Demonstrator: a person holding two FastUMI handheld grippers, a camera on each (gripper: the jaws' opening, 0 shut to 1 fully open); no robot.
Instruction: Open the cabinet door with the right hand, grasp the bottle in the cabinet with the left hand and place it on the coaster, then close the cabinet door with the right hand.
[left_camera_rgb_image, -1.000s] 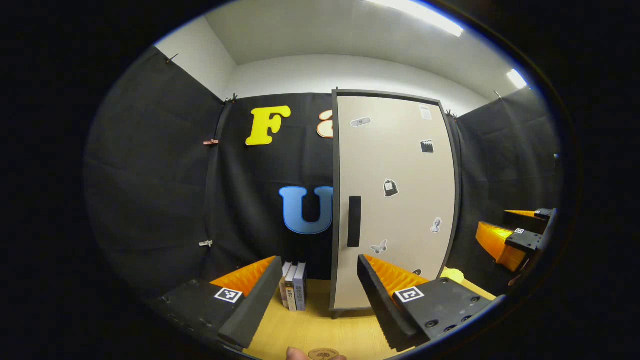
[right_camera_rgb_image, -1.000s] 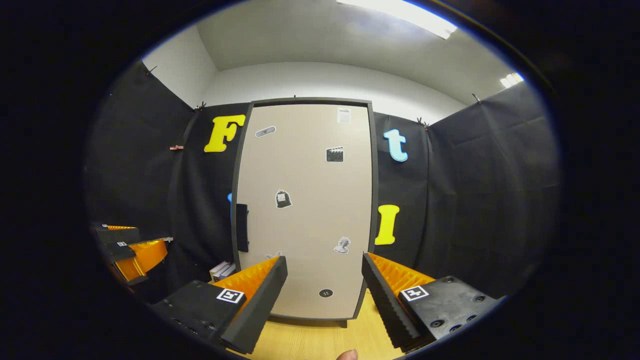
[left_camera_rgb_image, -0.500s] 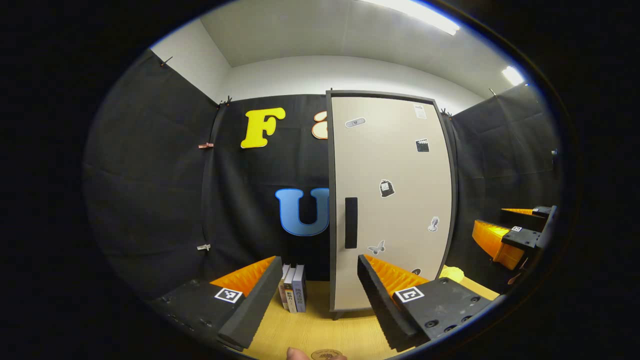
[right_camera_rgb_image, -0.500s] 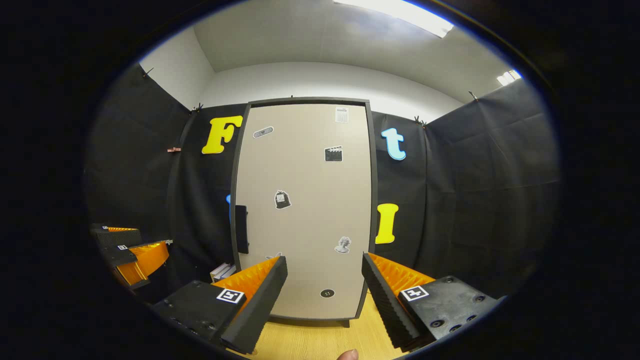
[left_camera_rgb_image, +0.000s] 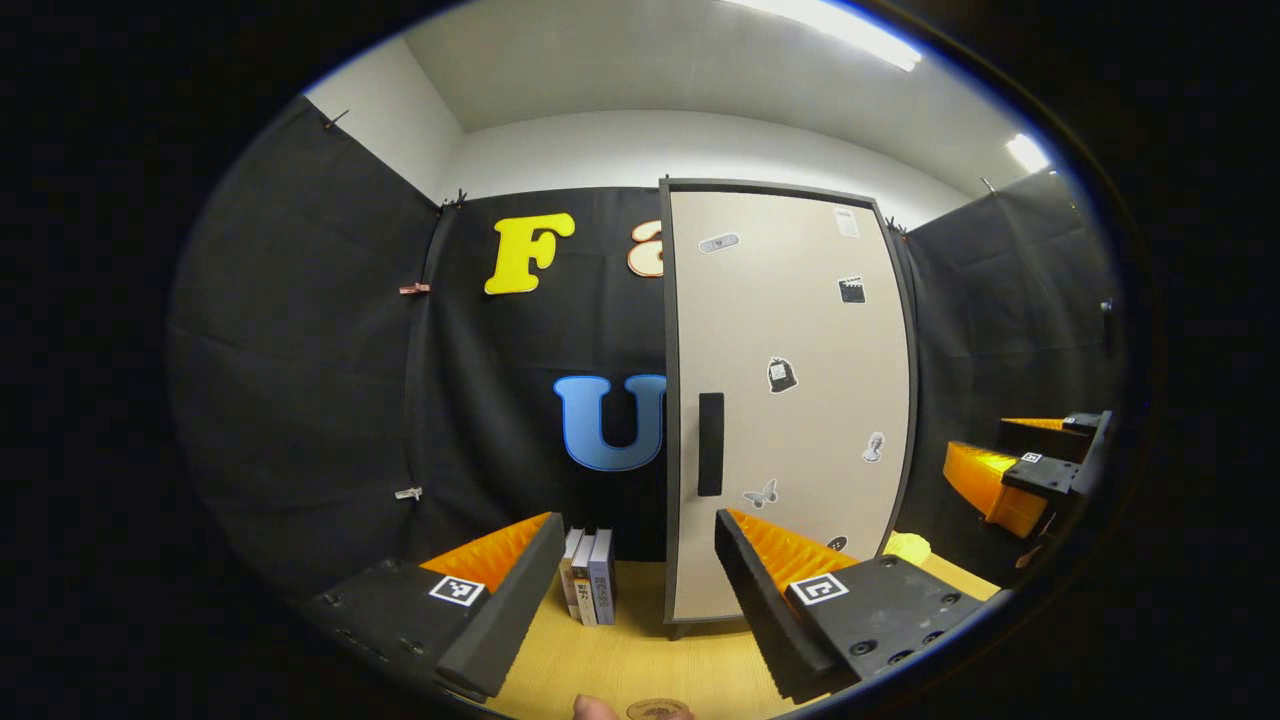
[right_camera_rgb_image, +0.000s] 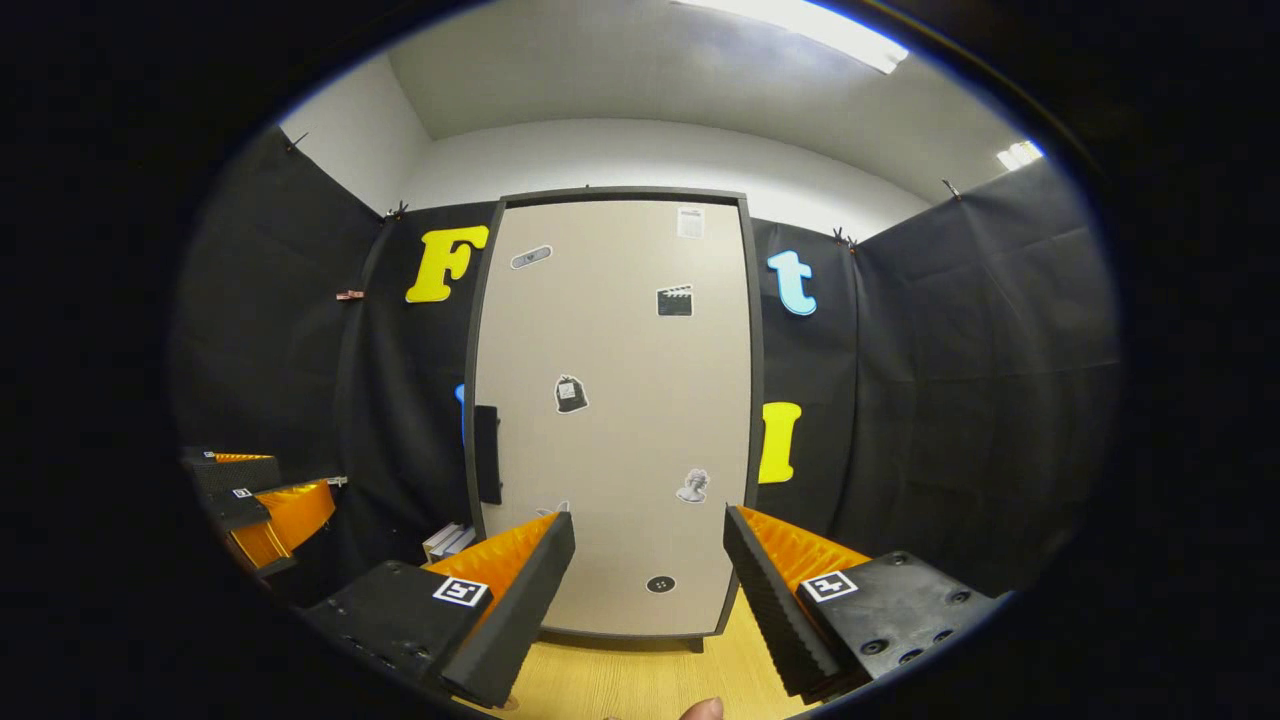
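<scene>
Door (right_camera_rgb_image: 615, 410) of the cabinet is closed before us. We hold the left gripper (left_camera_rgb_image: 632, 570) and right gripper (right_camera_rgb_image: 648, 575) with jaws apart, gripping nothing, above the table (left_camera_rgb_image: 620, 665).

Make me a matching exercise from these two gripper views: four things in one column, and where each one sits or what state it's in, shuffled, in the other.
Things:
1. Tall beige cabinet door with a dark frame
2. Black vertical door handle
3. Row of upright books
4. Right gripper with orange and black jaws

Places or states:
A. On the wooden table, left of the cabinet
B. Open, holding nothing
C. Shut, dotted with small stickers
D. Near the door's left edge, about mid-height

Pairs: 1-C, 2-D, 3-A, 4-B
</scene>
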